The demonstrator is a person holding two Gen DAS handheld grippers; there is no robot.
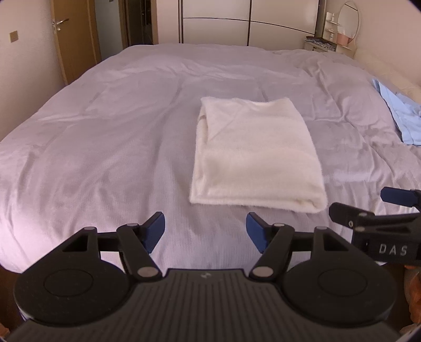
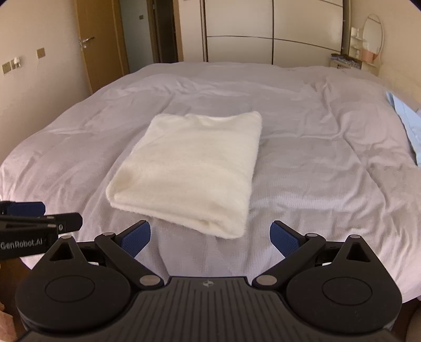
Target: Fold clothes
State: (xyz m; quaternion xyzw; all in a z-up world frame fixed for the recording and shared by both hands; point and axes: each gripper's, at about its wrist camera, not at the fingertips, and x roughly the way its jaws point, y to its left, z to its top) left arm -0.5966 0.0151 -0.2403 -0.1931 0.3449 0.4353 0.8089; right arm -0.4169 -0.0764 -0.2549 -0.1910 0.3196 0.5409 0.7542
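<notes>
A cream fuzzy garment (image 1: 254, 155) (image 2: 189, 169) lies folded into a neat rectangle on the pale lilac bed cover (image 1: 105, 147) (image 2: 315, 163). My left gripper (image 1: 205, 231) hovers open just short of the garment's near edge, nothing between its blue pads. My right gripper (image 2: 210, 236) is also open and empty, close to the fold's near right corner. Each gripper shows in the other's view: the right gripper (image 1: 379, 207) at the right edge, the left gripper (image 2: 39, 218) at the left edge.
A light blue cloth (image 1: 400, 115) (image 2: 407, 123) lies bunched at the bed's right side. Behind the bed stand a white wardrobe (image 1: 247, 23), a wooden door (image 1: 71, 39) at the left and a dressing shelf with a round mirror (image 1: 347, 23) at the right.
</notes>
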